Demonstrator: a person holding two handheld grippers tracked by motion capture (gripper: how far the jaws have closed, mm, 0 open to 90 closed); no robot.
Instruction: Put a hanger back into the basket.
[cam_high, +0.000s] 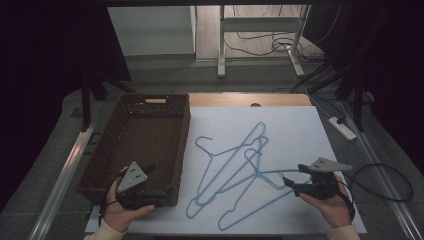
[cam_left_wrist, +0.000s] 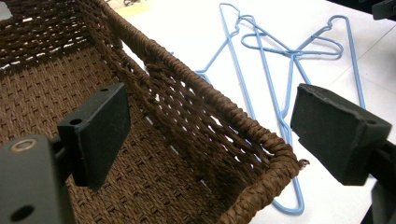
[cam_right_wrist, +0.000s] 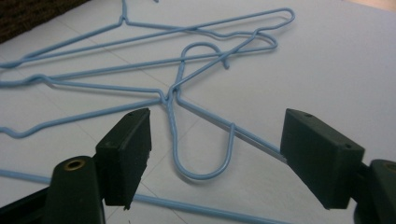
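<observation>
Hangers (cam_high: 235, 175) of thin blue wire are seen in the high view, lying tangled on the white sheet (cam_high: 300, 130) that covers the table, just right of a brown woven basket (cam_high: 145, 150); three are counted, though the overlap makes the count uncertain. One basket is present, with nothing seen inside it. The left gripper (cam_high: 162, 192) is held at the basket's near right corner, and the right gripper (cam_high: 290, 184) is held at the right edge of the pile, close to a hook. In the left gripper view, the left gripper (cam_left_wrist: 205, 130) is shown wide open with nothing held, its jaws set either side of the basket's rim (cam_left_wrist: 219, 112), and the hangers (cam_left_wrist: 280, 60) lie beyond on the sheet. In the right gripper view, the right gripper (cam_right_wrist: 215, 154) is likewise shown wide open and empty, with the nearest hook (cam_right_wrist: 205, 172) lying flat between its jaws and not touched. The hangers are judged light, springy and smooth-coated, so likely to slip or swing in a grip and to drag neighbours where hooks are interlocked. A hold at the twisted neck below the hook is judged firmest.
</observation>
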